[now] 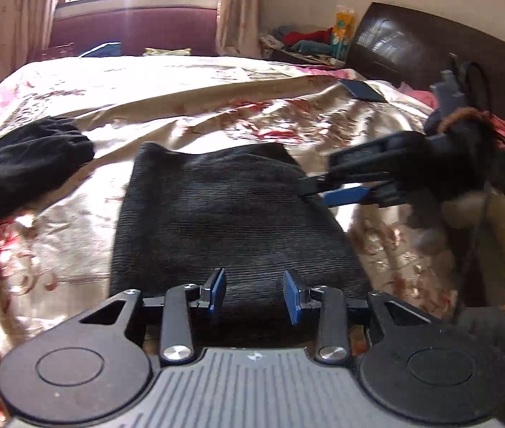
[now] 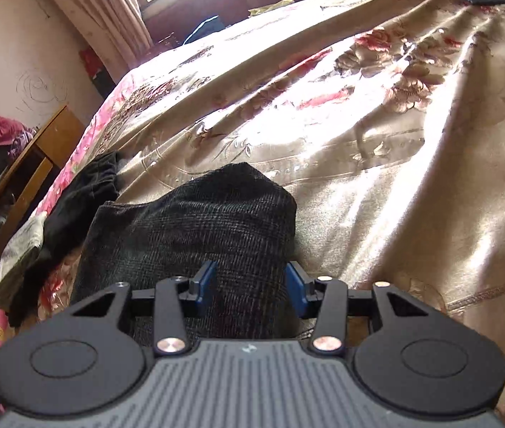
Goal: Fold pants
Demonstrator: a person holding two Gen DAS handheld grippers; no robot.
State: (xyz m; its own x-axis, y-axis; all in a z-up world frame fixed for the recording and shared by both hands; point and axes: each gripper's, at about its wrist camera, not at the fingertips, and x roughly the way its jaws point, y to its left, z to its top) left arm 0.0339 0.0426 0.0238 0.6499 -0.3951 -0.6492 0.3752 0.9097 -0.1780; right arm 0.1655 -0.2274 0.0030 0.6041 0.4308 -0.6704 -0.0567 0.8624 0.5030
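The dark grey ribbed pants [image 1: 227, 221] lie folded into a compact rectangle on the floral bedspread [image 1: 188, 107]. They also show in the right wrist view [image 2: 199, 228]. My left gripper [image 1: 254, 294] is open and empty, hovering over the near edge of the pants. My right gripper [image 2: 250, 285] is open over the pants' right edge. It shows in the left wrist view [image 1: 318, 189] at the pants' right side with jaws apart.
A black garment [image 1: 20, 167] lies bunched at the bed's left, also in the right wrist view [image 2: 84, 192]. A dark flat object [image 1: 362, 91] lies near the headboard [image 1: 430, 42]. A wooden shelf [image 2: 35, 164] stands beside the bed.
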